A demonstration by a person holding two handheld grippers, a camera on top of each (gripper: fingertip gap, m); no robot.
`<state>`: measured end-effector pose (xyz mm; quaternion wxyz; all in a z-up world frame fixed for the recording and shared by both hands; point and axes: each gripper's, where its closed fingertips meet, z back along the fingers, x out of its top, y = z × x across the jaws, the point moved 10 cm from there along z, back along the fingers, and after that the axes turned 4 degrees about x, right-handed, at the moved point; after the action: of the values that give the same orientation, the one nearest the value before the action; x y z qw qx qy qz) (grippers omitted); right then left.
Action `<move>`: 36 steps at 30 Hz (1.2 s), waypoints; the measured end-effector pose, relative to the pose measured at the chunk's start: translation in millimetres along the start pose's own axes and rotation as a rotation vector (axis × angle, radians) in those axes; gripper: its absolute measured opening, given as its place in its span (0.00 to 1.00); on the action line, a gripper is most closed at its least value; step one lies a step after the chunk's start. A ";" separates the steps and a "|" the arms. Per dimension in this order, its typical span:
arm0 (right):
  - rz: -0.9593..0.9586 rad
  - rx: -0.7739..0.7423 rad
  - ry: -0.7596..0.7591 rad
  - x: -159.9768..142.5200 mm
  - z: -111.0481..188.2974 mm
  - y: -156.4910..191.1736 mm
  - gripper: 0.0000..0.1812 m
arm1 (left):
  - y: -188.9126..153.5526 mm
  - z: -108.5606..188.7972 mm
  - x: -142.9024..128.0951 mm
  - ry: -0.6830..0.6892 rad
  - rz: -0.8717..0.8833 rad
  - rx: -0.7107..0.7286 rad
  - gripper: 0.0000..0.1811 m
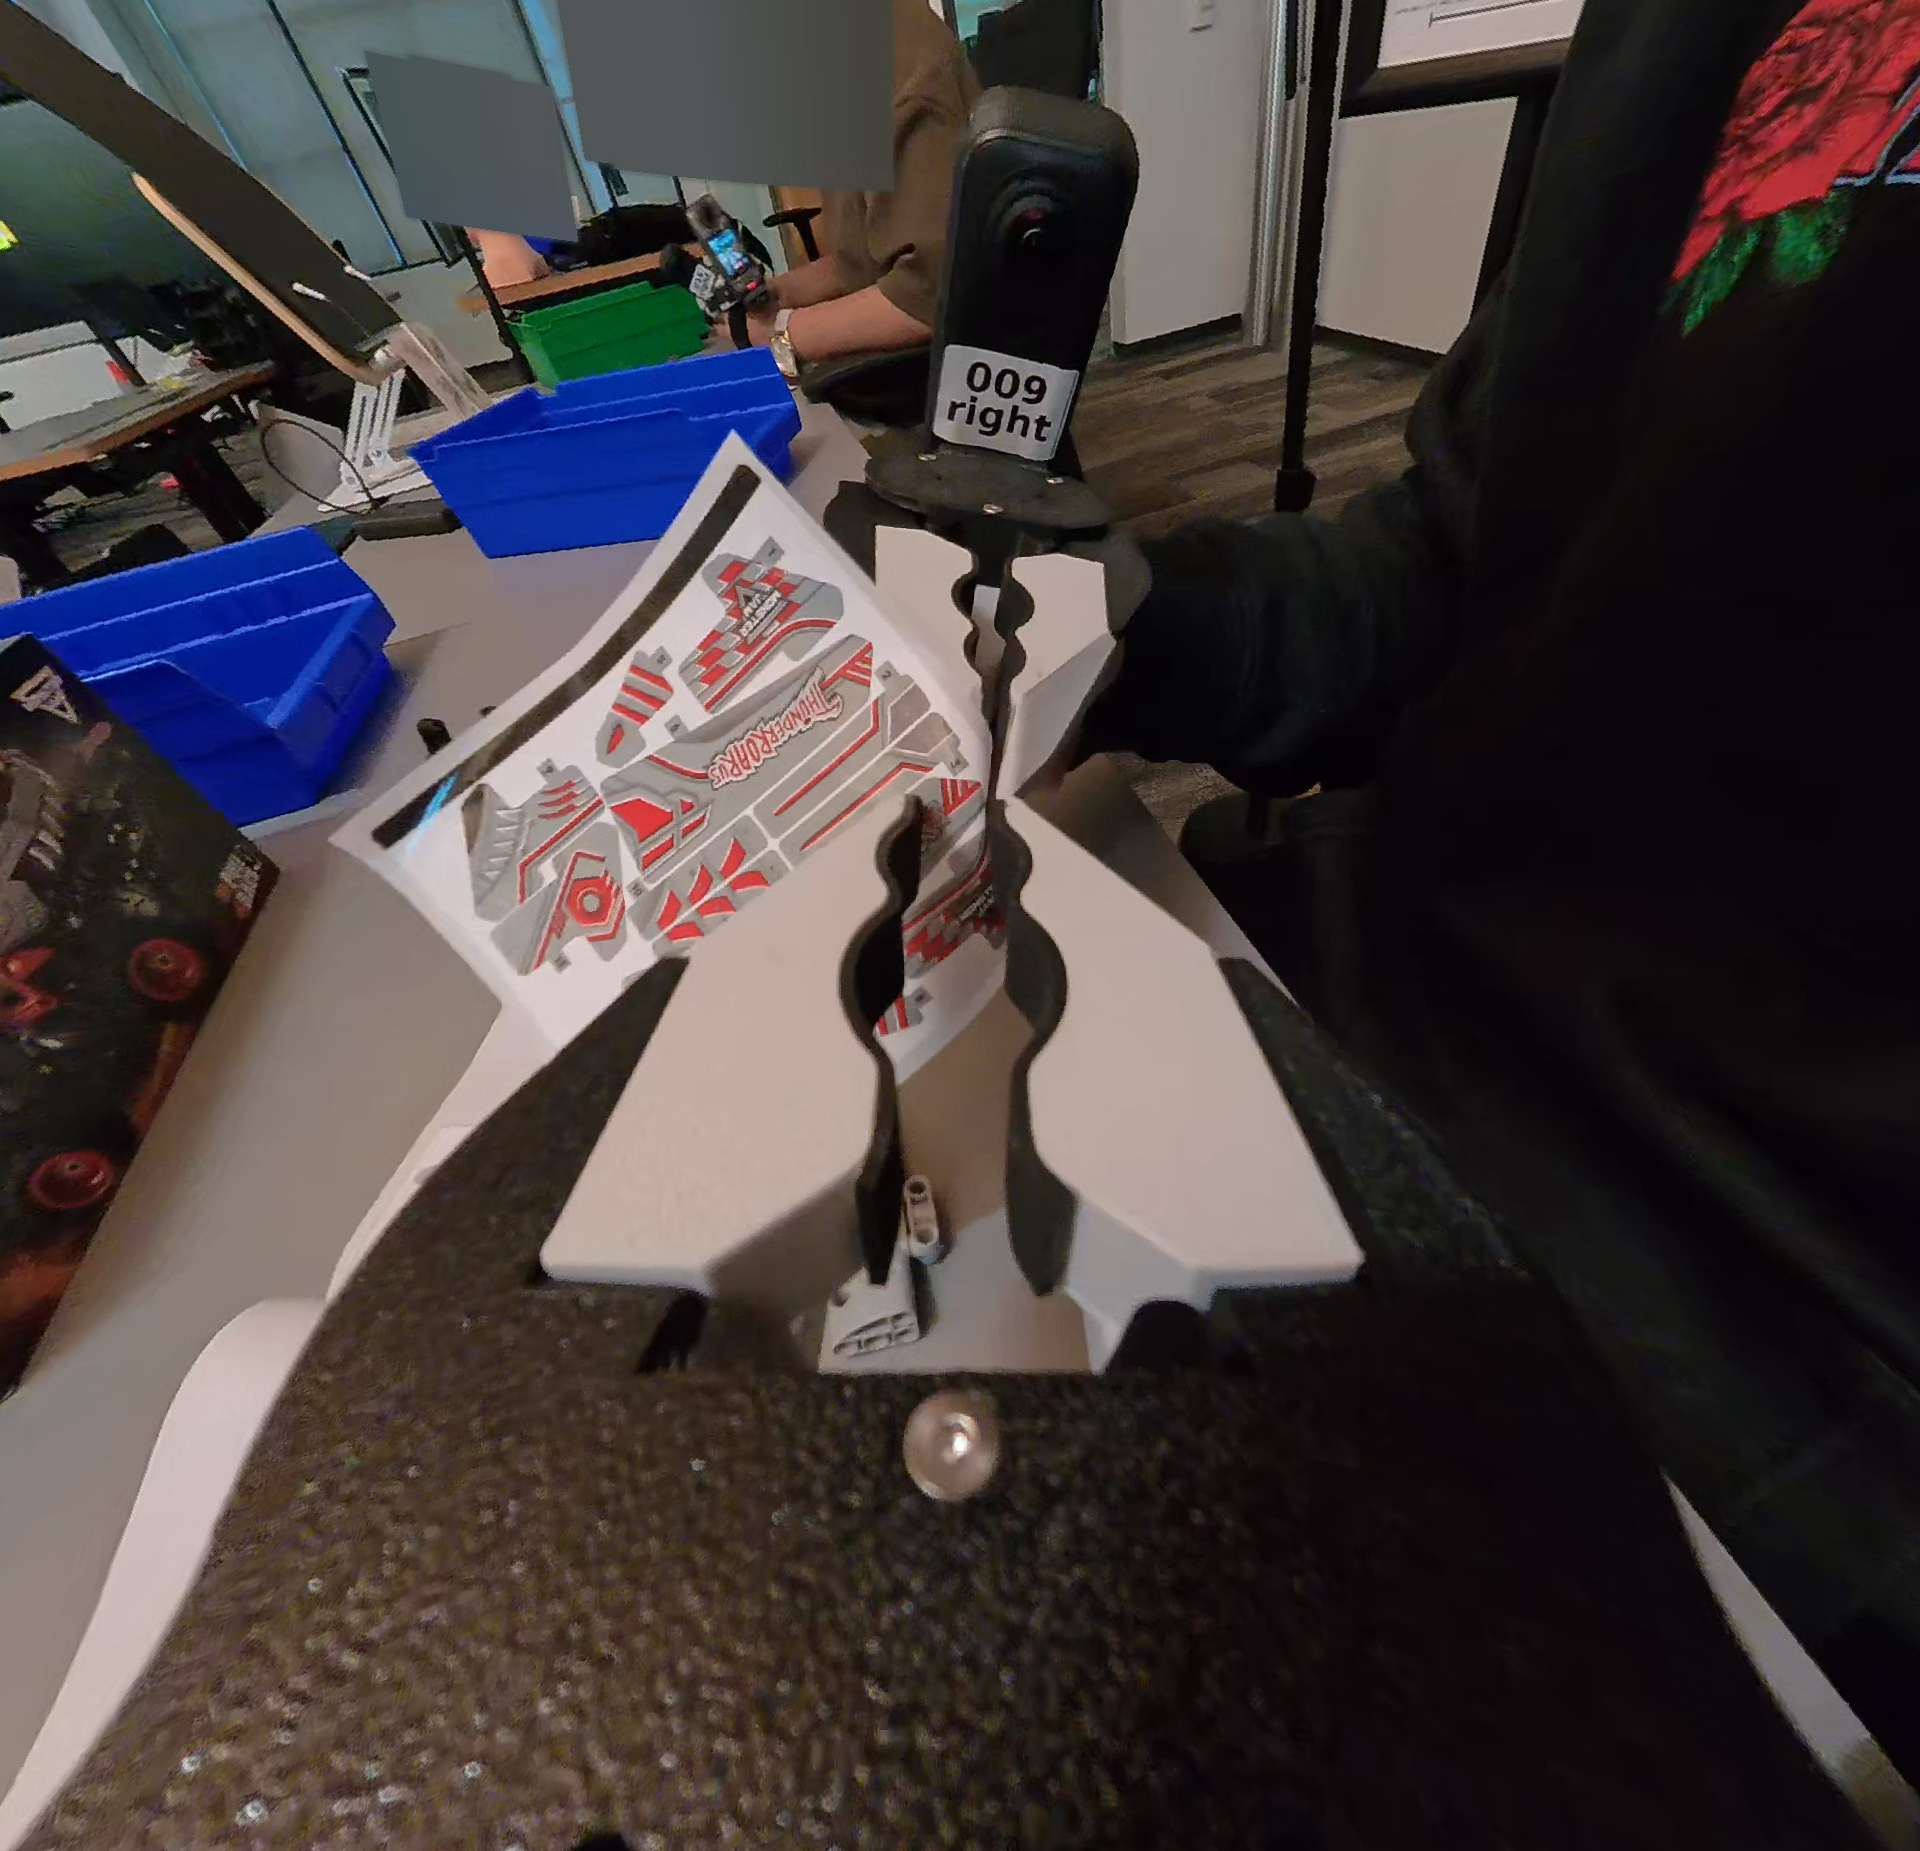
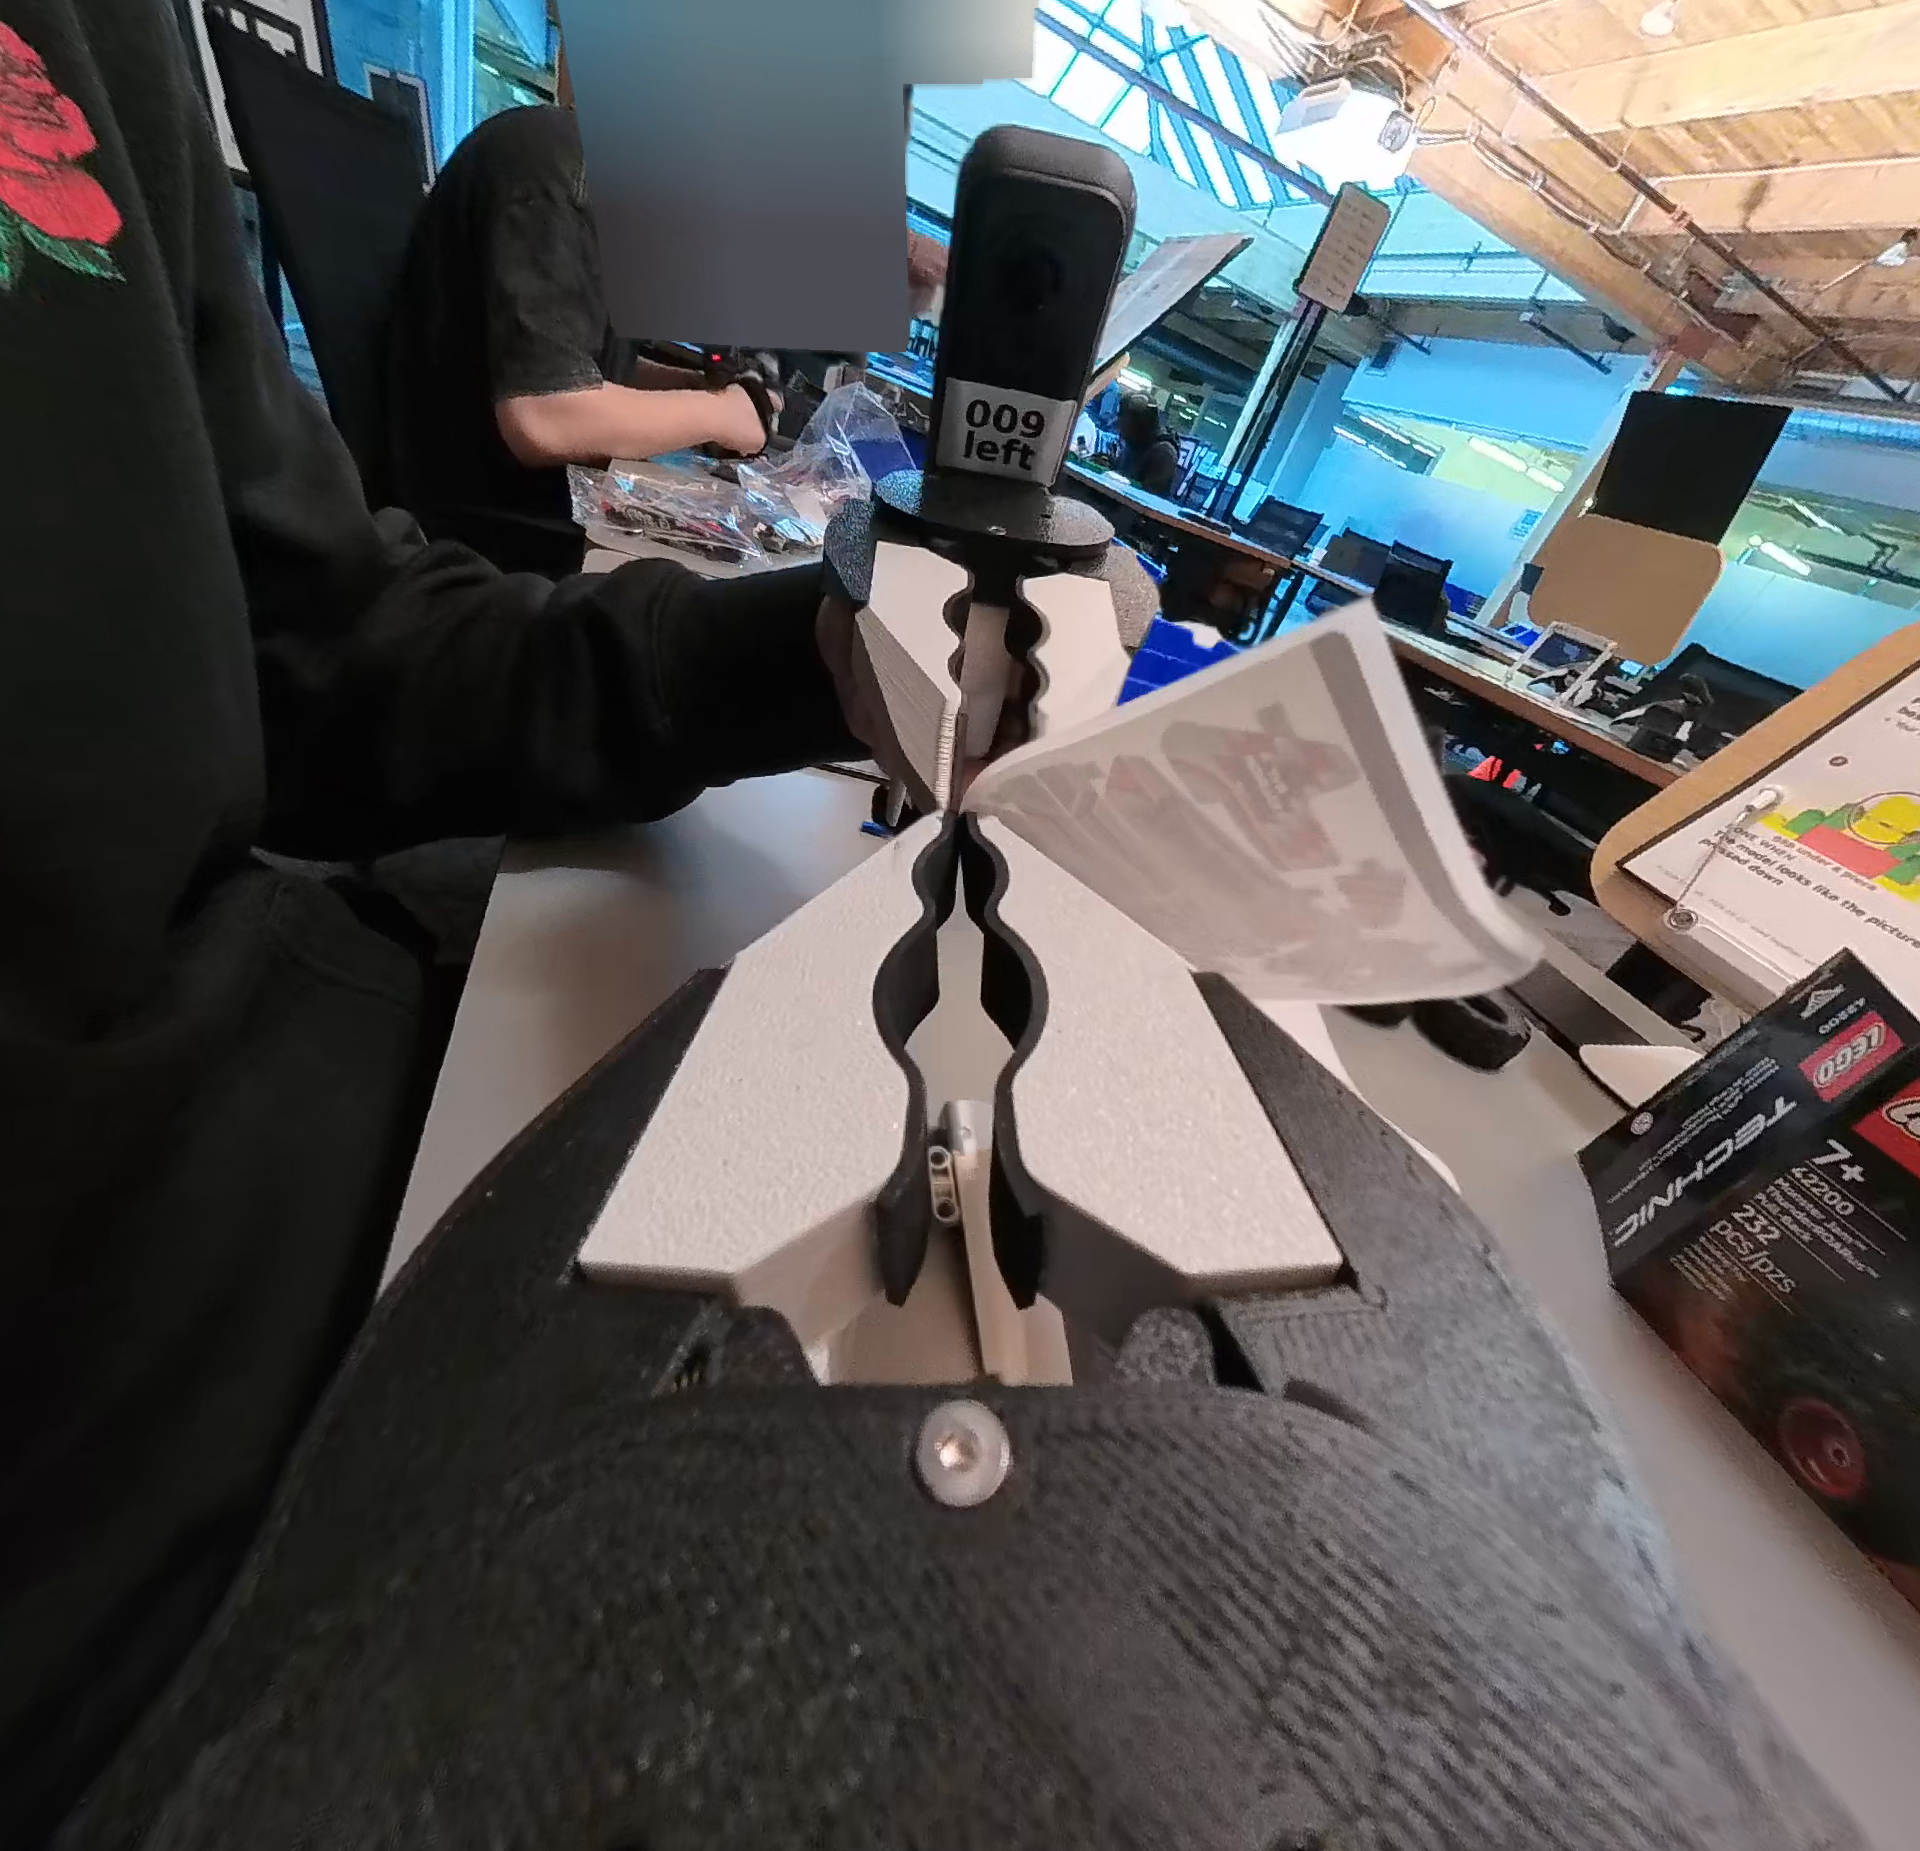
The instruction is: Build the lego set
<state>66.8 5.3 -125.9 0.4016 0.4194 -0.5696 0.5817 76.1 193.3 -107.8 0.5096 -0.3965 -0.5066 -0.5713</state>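
A white sticker sheet (image 1: 707,762) with grey and red stickers is held upright and curved above the table; it also shows in the right wrist view (image 2: 1247,814). My right gripper (image 2: 954,835) is shut on the sheet's edge; it faces me in the left wrist view (image 1: 992,679). My left gripper (image 1: 958,825) is tip to tip with it, jaws a little apart, straddling the sheet's near corner; it also shows in the right wrist view (image 2: 982,721). Small grey Technic pieces (image 1: 883,1313) show low through the left gripper's gap. Another grey piece (image 2: 945,1167) shows through the right's.
The dark Lego box (image 1: 104,918) lies at the left, also in the right wrist view (image 2: 1787,1230). Two blue bins (image 1: 208,658) (image 1: 613,461) stand behind the sheet on the grey table (image 1: 343,1022). An instruction board (image 2: 1766,845) leans at right. People sit at tables beyond. My two grippers' fingertips are within a few centimetres of each other. The grey piece (image 2: 945,1167) is about 12 centimetres from both grippers' fingertips.
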 end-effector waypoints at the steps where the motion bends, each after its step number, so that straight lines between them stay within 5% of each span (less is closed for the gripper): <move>1: -0.003 0.002 -0.006 -0.1 0.0 0.1 0.00 | -0.2 -0.1 -0.2 -0.001 0.006 -0.008 0.05; 17: 0.105 0.077 0.012 4.7 1.8 6.9 0.00 | -6.4 -3.6 -0.9 -0.019 0.056 -0.121 0.01; 36: 0.089 0.004 0.166 1.3 4.7 2.0 0.00 | -2.4 -8.6 -2.3 0.069 -0.073 0.018 0.02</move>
<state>64.6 0.6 -125.3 0.4200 0.3448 -0.5512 0.6331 74.7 185.2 -111.9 0.5091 -0.3535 -0.5080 -0.5982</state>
